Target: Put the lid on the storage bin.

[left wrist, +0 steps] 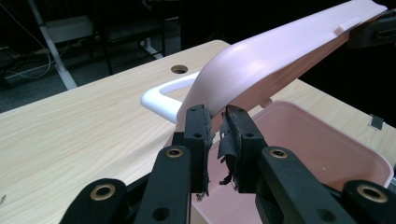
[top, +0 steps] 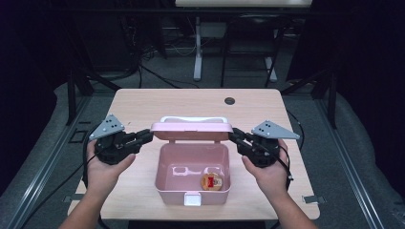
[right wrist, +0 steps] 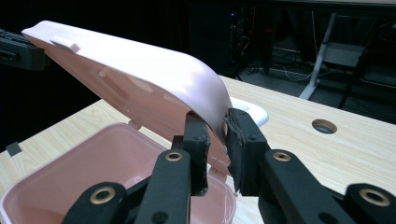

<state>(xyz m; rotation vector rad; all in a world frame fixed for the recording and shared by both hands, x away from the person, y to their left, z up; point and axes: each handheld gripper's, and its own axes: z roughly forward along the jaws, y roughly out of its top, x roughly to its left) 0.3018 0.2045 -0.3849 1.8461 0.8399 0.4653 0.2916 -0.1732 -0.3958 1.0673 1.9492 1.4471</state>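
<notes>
A pink box [top: 160, 177] stands in the middle of the table with its lid [top: 192, 130] lifted to about half open. On the box floor lies a small round orange-brown item with a red mark [top: 212, 182]. My left gripper [top: 149, 135] is shut on the lid's left end, and the lid edge [left wrist: 261, 60] runs in between its pads [left wrist: 217, 116]. At the lid's other end my right gripper [top: 234, 135] is shut too, the pink edge [right wrist: 140, 79] pinched between its jaws [right wrist: 215, 122].
The lid carries a white handle [top: 193, 119] at its back, and a white latch [top: 192, 199] sits on the box front. A round hole [top: 229, 100] lies in the wooden tabletop [top: 143, 105] behind the box. Desk legs and cables stand on the floor beyond.
</notes>
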